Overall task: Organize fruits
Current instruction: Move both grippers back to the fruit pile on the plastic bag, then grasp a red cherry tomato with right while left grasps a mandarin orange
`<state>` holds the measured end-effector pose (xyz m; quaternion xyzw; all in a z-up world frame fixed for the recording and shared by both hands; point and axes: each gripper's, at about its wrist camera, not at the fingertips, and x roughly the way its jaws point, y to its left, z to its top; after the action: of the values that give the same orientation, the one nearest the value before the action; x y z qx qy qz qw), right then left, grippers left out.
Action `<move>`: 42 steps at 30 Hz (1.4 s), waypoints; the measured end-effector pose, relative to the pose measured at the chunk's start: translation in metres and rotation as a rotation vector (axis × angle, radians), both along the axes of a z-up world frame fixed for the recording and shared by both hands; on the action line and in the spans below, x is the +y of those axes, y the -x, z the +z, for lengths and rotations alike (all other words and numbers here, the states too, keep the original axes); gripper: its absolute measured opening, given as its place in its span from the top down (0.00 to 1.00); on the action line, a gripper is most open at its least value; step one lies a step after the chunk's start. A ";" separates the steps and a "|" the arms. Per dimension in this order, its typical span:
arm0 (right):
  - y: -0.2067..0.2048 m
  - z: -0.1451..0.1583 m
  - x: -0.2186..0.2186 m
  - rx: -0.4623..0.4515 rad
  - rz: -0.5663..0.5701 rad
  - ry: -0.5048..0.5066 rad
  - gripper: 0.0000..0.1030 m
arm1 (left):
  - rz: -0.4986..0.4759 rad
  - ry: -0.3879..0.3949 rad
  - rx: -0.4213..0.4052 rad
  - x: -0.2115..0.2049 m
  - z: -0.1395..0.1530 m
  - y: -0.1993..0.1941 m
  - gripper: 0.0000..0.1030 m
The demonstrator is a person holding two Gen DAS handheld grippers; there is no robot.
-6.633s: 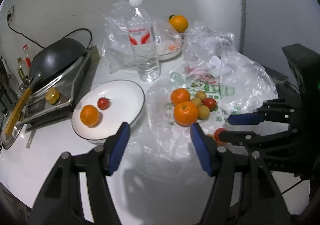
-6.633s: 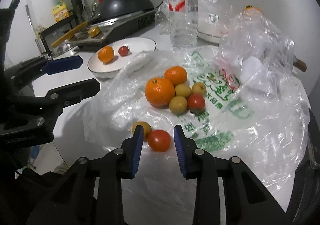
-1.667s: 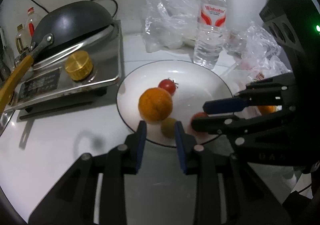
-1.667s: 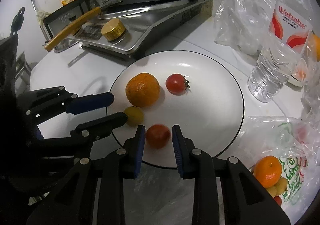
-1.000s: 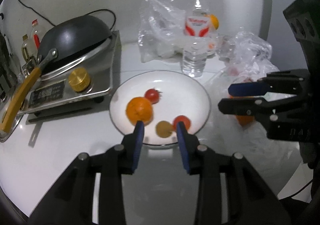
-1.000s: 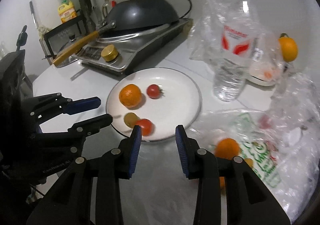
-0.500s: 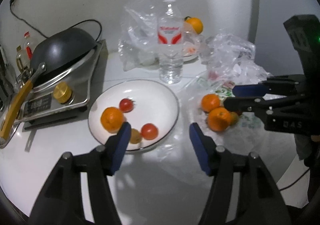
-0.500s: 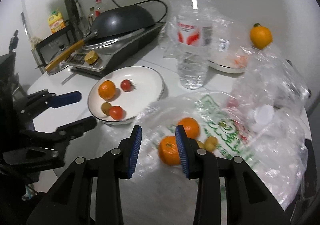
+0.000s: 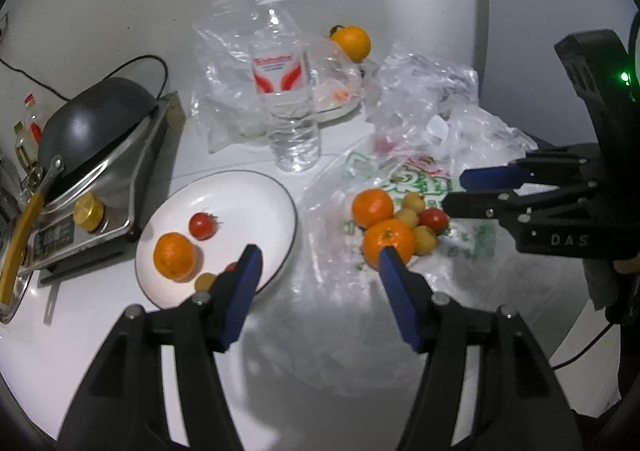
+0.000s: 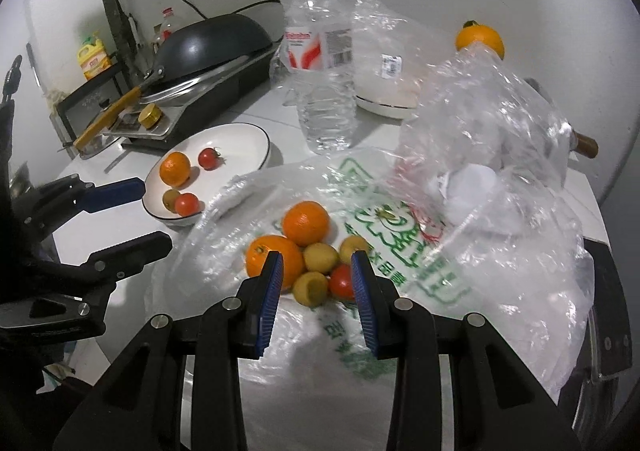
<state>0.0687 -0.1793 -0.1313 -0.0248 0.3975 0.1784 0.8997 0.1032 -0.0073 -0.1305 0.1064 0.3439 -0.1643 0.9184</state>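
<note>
A white plate (image 9: 280,187) holds an orange (image 9: 174,257), a tomato (image 9: 202,225), a small yellow-green fruit (image 9: 205,281) and a second tomato (image 10: 187,204). On the printed plastic bag (image 10: 400,251) lies a pile: two oranges (image 10: 306,223) (image 10: 274,255), several small yellow fruits (image 10: 320,257) and a tomato (image 10: 340,281). My left gripper (image 9: 318,255) hovers open and empty between the plate and the pile. Over the pile's near side my right gripper (image 10: 317,257) stands open with a narrow gap, holding nothing.
A water bottle (image 9: 286,91) stands behind the plate. A dark wok on a cooker (image 9: 92,123) fills the left. Crumpled clear bags (image 9: 432,91) rise at the back right, beside a dish with another orange (image 9: 352,43). The table edge runs near my grippers.
Both grippers swung from the plate towards the fruit pile on the bag. The left jaws widened from a narrow gap. The yellow-green fruit and second tomato stay on the plate.
</note>
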 end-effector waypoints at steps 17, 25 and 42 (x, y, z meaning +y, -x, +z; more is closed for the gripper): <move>-0.008 -0.019 -0.030 0.030 0.008 -0.031 0.64 | -0.052 -0.053 0.024 -0.043 -0.009 -0.010 0.40; -0.018 -0.032 -0.026 0.066 0.054 -0.045 0.64 | -0.074 -0.080 0.048 -0.060 -0.020 -0.021 0.40; -0.037 -0.051 -0.019 0.129 0.085 -0.025 0.73 | -0.102 -0.118 0.135 -0.066 -0.049 -0.045 0.41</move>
<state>0.1058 -0.1985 -0.1828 -0.0187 0.4511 0.2227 0.8640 0.1483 -0.0730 -0.1798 0.1664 0.4081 -0.1968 0.8758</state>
